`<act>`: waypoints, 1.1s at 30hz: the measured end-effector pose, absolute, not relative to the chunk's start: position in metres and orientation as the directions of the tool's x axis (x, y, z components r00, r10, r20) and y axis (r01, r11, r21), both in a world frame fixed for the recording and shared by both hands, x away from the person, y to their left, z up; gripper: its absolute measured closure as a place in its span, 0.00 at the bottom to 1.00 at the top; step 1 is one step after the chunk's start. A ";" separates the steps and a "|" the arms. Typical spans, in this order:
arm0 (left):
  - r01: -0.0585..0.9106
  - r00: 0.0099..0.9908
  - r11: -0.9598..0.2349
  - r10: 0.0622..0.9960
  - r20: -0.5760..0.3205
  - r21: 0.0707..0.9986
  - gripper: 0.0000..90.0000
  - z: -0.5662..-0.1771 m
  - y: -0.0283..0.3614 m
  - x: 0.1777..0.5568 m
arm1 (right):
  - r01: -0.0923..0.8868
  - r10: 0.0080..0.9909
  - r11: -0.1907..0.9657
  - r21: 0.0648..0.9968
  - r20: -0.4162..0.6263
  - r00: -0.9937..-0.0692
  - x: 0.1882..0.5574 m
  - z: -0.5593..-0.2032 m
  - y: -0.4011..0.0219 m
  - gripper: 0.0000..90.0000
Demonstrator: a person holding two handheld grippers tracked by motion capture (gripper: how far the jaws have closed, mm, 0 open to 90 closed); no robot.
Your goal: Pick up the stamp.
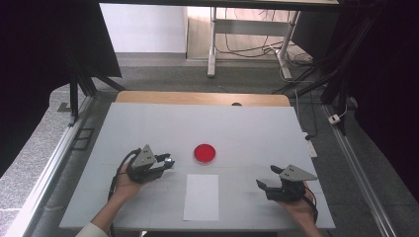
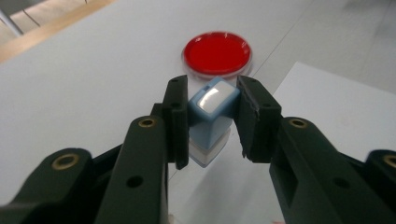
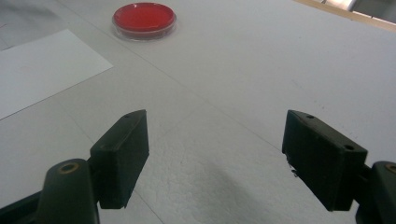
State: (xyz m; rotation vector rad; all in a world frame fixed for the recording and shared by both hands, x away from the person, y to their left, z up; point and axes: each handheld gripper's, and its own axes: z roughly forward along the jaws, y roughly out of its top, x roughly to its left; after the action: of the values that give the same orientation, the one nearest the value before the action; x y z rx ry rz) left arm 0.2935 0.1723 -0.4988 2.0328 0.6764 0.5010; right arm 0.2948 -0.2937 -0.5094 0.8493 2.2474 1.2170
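Observation:
A small light-blue block with a white top, a stamp [image 2: 211, 116], is clamped between the jaws of my left gripper [image 2: 210, 121]. In the high view that left gripper [image 1: 167, 161] hovers left of a round red dish [image 1: 204, 153], with the stamp [image 1: 169, 161] at its tip. The red dish [image 2: 216, 52] lies just beyond the stamp, and a white paper sheet [image 2: 327, 112] lies to its right. My right gripper [image 1: 267, 178] rests at the table's right front, jaws wide apart [image 3: 217, 158] with bare table between them. The red dish [image 3: 144, 18] and the paper sheet [image 3: 42, 70] lie ahead of it.
The white paper sheet [image 1: 201, 196] lies at the table's front middle, below the dish. The white tabletop [image 1: 247, 128] ends in a wooden strip at the far edge. Metal rails run along both sides, and a desk frame with cables stands behind.

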 end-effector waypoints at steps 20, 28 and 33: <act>0.189 0.808 -0.444 0.578 0.119 0.876 0.74 -0.489 0.155 0.268 | 0.304 0.695 0.419 0.856 -0.087 -0.714 0.295 -0.510 -0.293 0.26; 0.212 0.802 -0.412 0.592 0.084 0.886 0.74 -0.482 0.150 0.268 | 0.305 0.695 0.411 0.859 -0.078 -0.714 0.295 -0.509 -0.292 0.27; 0.235 0.799 -0.387 0.599 0.049 0.892 0.74 -0.477 0.145 0.270 | 0.300 0.692 0.413 0.860 -0.082 -0.718 0.294 -0.508 -0.289 0.27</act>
State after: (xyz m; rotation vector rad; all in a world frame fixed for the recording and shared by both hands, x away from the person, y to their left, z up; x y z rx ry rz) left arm 0.2695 0.1446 -0.4775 1.9714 0.6240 0.4508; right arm 0.2940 -0.2886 -0.5077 0.8449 2.2458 1.2377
